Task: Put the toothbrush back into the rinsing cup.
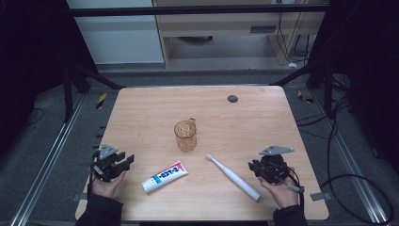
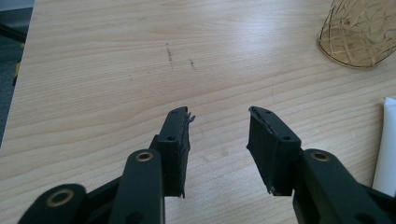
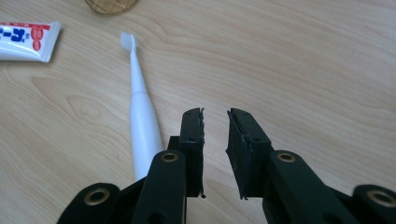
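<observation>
Table: a pale wooden table (image 1: pixel 141 113) with a person's two hands resting at its near edge, one gripper in each.

Left gripper: the left gripper (image 1: pixel 123 162) sits low at the near left corner, held in the left hand (image 1: pixel 106 184). In the left gripper view (image 2: pixel 218 128) its jaws stand well apart with bare wood between them, gripping nothing.

Right gripper: the right gripper (image 1: pixel 254 167) is at the near right, cradled in the right hand (image 1: pixel 282 190). In the right gripper view (image 3: pixel 215 126) its jaws are parted by only a narrow gap and hold nothing.

Toothbrush: a white electric toothbrush (image 1: pixel 232 176) lies flat on the table, head pointing toward the cup and its thick end toward the near edge. It is just beside the right gripper, on that gripper's inner side. In the right gripper view it (image 3: pixel 140 112) runs alongside the left-hand jaw, close to it but outside the gap.

Toothpaste: a white tube of toothpaste (image 1: pixel 164 176) with red and blue print lies flat between the two grippers, nearer the left one. Its white end (image 2: pixel 387 144) shows at the right edge of the left gripper view, off to the side of the jaws.

Cup: an amber see-through cup (image 1: pixel 185 135) stands upright at mid-table, beyond both grippers and well apart from them.

Far side: a small dark round disc (image 1: pixel 232 98) sits in the tabletop near the far edge.
</observation>
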`<move>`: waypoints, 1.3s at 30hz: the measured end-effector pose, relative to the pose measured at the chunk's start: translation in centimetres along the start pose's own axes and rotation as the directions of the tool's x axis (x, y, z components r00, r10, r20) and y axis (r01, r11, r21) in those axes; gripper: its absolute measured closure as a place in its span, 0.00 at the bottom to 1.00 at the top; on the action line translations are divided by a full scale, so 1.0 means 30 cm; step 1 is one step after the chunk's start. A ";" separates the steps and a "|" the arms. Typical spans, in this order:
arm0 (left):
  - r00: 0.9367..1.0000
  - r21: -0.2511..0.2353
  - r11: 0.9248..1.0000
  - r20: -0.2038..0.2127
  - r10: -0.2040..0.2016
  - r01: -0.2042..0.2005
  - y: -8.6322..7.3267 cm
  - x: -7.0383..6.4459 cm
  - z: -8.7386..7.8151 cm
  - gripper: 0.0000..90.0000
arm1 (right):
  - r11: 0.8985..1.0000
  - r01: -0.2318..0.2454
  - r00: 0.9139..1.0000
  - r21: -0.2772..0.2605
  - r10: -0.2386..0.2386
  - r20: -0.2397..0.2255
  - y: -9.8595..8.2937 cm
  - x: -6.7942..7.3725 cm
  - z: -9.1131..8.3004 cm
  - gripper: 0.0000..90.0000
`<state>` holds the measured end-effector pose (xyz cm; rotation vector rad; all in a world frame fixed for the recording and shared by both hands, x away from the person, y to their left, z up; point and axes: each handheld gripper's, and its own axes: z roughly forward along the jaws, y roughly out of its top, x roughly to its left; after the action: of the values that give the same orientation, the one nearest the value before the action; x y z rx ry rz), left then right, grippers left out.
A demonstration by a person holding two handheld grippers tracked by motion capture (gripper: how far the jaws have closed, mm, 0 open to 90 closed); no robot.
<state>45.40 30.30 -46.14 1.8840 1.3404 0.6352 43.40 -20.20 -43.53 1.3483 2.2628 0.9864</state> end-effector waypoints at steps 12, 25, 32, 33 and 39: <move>1.000 0.007 1.000 -0.002 -0.001 0.001 -0.002 0.004 0.006 0.61 | 0.998 0.053 0.997 0.018 -0.052 -0.054 0.112 0.050 0.030 0.74; 1.000 0.014 1.000 -0.005 0.004 -0.004 -0.006 0.004 0.013 0.58 | 0.988 0.125 0.988 0.091 -0.115 -0.107 0.206 0.130 0.097 0.71; 1.000 0.019 1.000 -0.003 0.007 -0.007 -0.007 0.005 0.014 0.58 | 0.977 0.153 0.982 0.147 -0.133 -0.135 0.225 0.162 0.144 0.68; 1.000 0.020 1.000 -0.002 0.008 -0.008 -0.007 0.005 0.014 0.58 | 0.975 0.157 0.981 0.157 -0.136 -0.139 0.226 0.165 0.150 0.68; 1.000 0.020 1.000 0.000 0.005 -0.005 -0.007 0.004 0.016 0.58 | 0.963 0.176 0.979 0.205 -0.149 -0.142 0.217 0.167 0.174 0.67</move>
<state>45.66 30.32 -46.60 1.9044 1.3473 0.6267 48.12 -11.77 -42.29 1.1851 2.5923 0.8090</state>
